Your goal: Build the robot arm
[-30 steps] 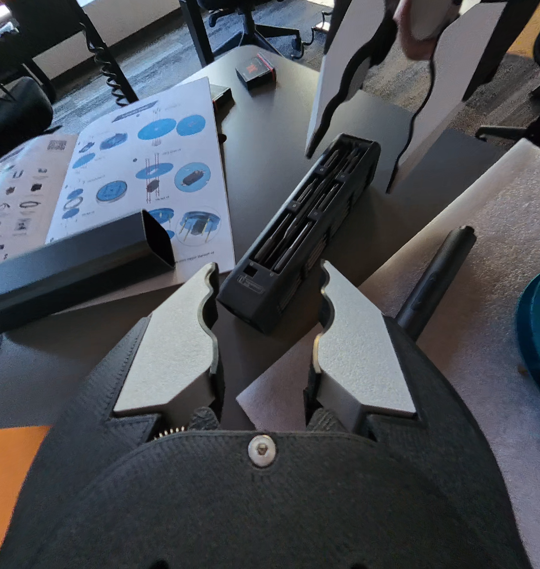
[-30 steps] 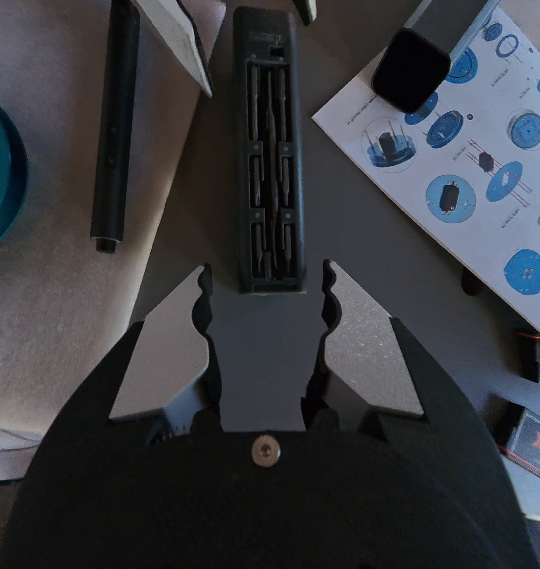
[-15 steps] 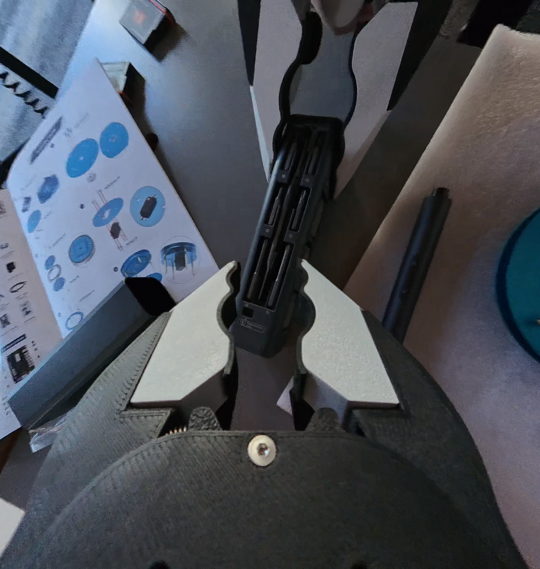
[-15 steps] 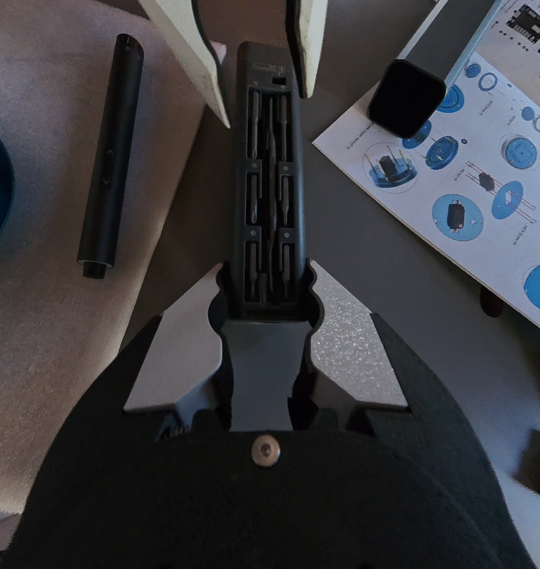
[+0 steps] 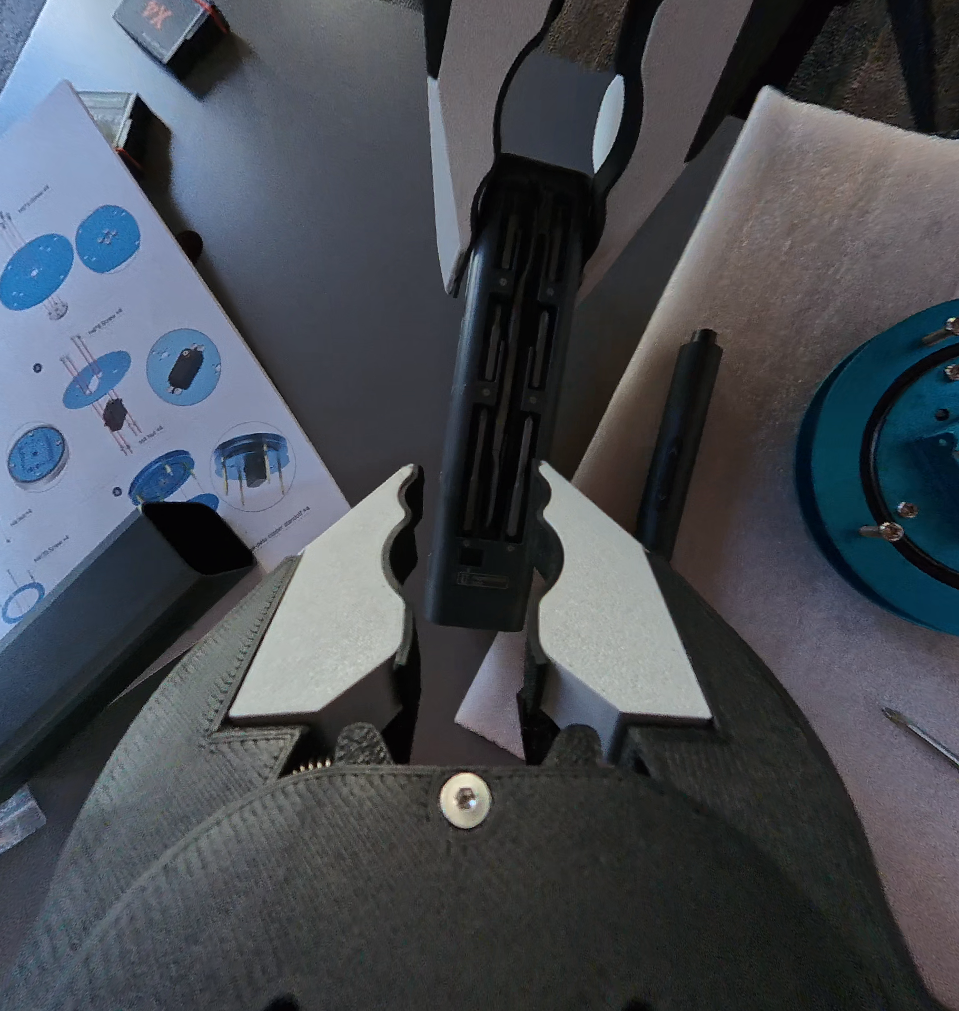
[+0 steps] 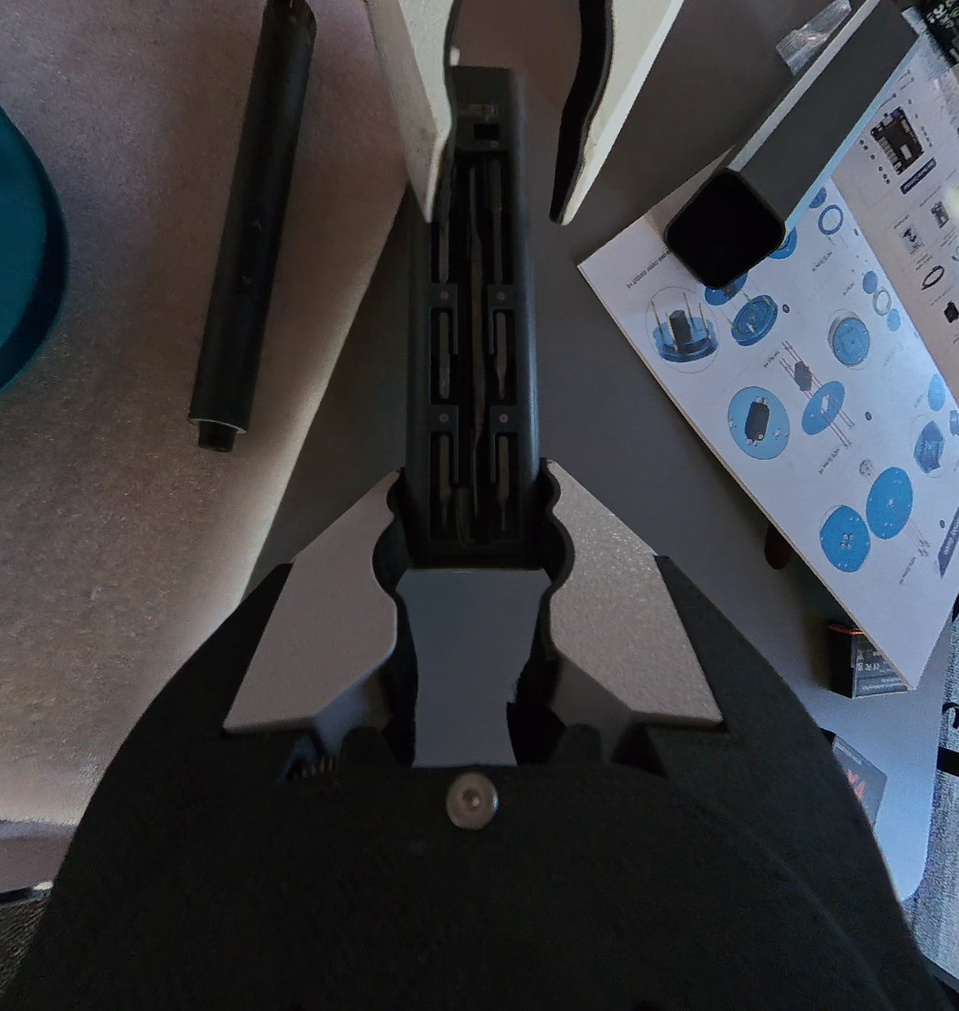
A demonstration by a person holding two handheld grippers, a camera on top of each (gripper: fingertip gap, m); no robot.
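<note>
A long black bit tray (image 5: 499,410) with several screwdriver bits in its slots lies lengthwise between both grippers. My right gripper (image 6: 471,470) is shut on one end of the tray (image 6: 477,355). It also shows at the far end in the left wrist view (image 5: 526,219). My left gripper (image 5: 478,473) straddles the other end with its jaws slightly apart. One finger touches the tray and a thin gap shows at the other. The left gripper appears at the top of the right wrist view (image 6: 493,216).
A black cylindrical driver handle (image 5: 677,437) lies on a grey foam mat (image 5: 794,273) beside a teal disc assembly (image 5: 904,465) and a loose bit (image 5: 931,749). An instruction sheet (image 5: 138,355), a black rectangular sleeve (image 5: 110,602) and a small black box (image 5: 165,27) lie on the dark table (image 5: 329,219). Left tips to right tips: about 8 cm. The black cylindrical driver handle (image 5: 677,437) is about 6 cm from my left fingertips. It is also in sight in the right wrist view (image 6: 243,300).
Both grippers moved in onto the tray's ends. The right one closed on its end. The left one closed around its end, then loosened a little.
</note>
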